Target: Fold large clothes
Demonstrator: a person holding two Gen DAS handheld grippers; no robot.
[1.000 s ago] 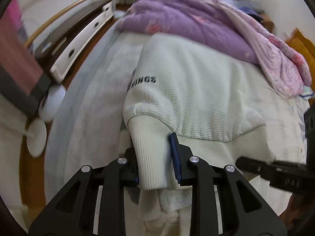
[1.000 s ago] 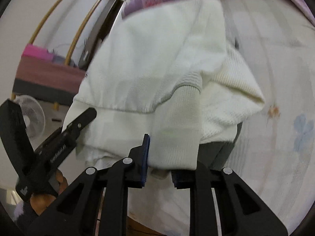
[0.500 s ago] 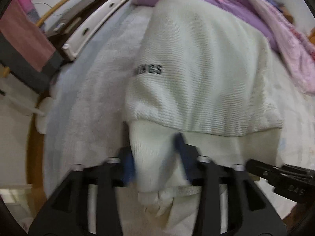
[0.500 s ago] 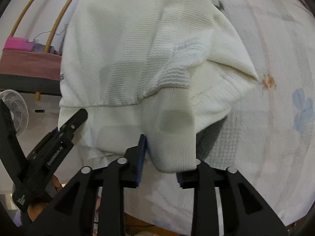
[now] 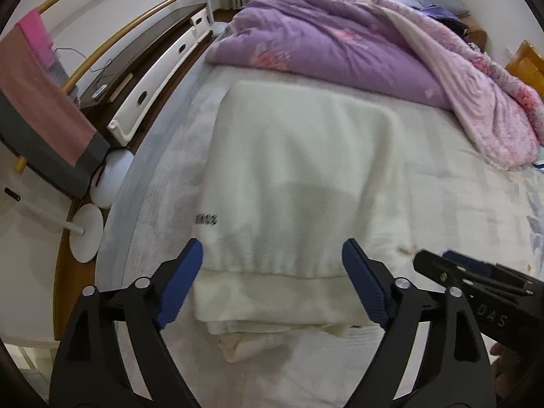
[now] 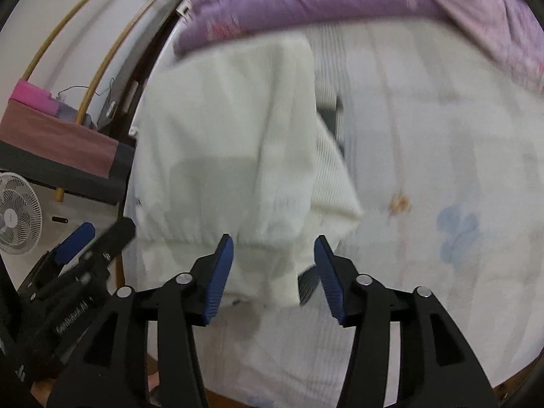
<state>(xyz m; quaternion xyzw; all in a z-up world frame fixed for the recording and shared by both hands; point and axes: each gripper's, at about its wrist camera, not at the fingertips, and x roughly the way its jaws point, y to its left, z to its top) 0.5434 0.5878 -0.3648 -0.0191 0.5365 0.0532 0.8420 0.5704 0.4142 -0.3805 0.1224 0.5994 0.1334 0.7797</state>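
Observation:
A cream-white knit sweater [image 5: 299, 183] lies folded flat on the bed, small black lettering near its left edge and its ribbed hem toward me. It also shows in the right wrist view [image 6: 231, 156]. My left gripper [image 5: 272, 255] is open wide and empty, just short of the near hem. My right gripper [image 6: 273, 250] is open and empty over the near right corner of the sweater. The right gripper shows at the right edge of the left wrist view [image 5: 476, 285]; the left gripper shows at lower left of the right wrist view [image 6: 78, 255].
A purple and pink quilt [image 5: 357, 44] is heaped at the far side of the bed. The bed sheet [image 6: 442, 170] spreads to the right. Left of the bed are a drying rack with a pink towel [image 5: 37, 95], a white drawer unit [image 5: 159, 71] and a fan [image 6: 17, 214].
Both grippers have let go of the sweater's folded end and opened. The sweater has dropped flat on the bed, and both grippers have drawn back from it.

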